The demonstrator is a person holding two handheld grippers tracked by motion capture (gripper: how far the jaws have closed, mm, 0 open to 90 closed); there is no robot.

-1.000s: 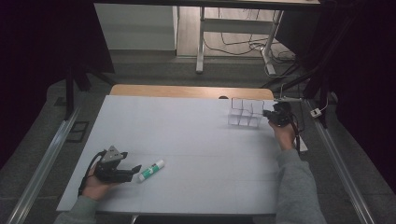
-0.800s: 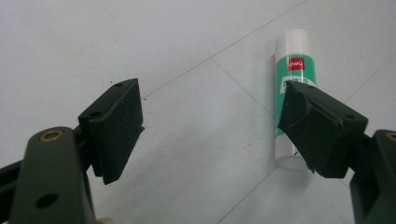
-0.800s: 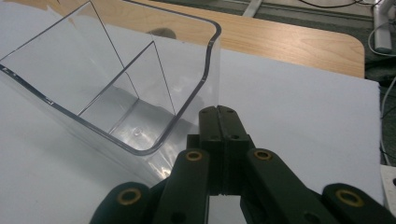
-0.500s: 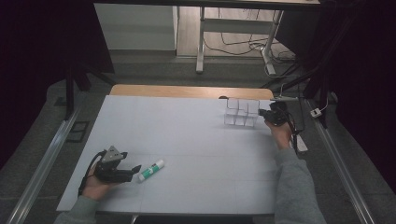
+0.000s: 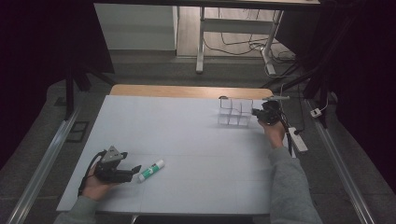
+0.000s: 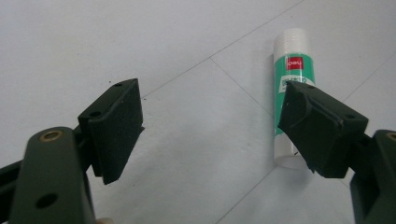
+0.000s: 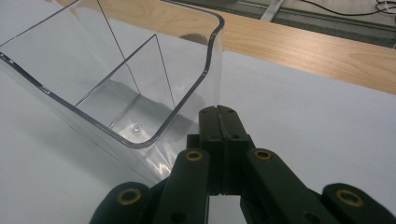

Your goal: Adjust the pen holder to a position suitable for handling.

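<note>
A green and white glue stick (image 5: 152, 170) lies flat on the white table (image 5: 187, 130) at the near left. My left gripper (image 5: 136, 170) rests beside it, open, tips toward the stick. In the left gripper view the glue stick (image 6: 292, 70) lies just behind the right-hand jaw of the left gripper (image 6: 210, 126), with bare table between the jaws. At the far right stands a clear compartment box (image 5: 235, 113). My right gripper (image 5: 254, 113) is at its right side. In the right gripper view the right gripper (image 7: 219, 112) is shut on the thin wall of the clear box (image 7: 116, 93).
A wooden strip (image 5: 187, 91) runs along the table's far edge. A white power strip (image 5: 297, 140) lies off the table's right edge near the right forearm. Metal desk legs and cables stand on the floor beyond.
The right hand and the clear box have shifted a little to the left together. The left hand and the glue stick have stayed where they were.
</note>
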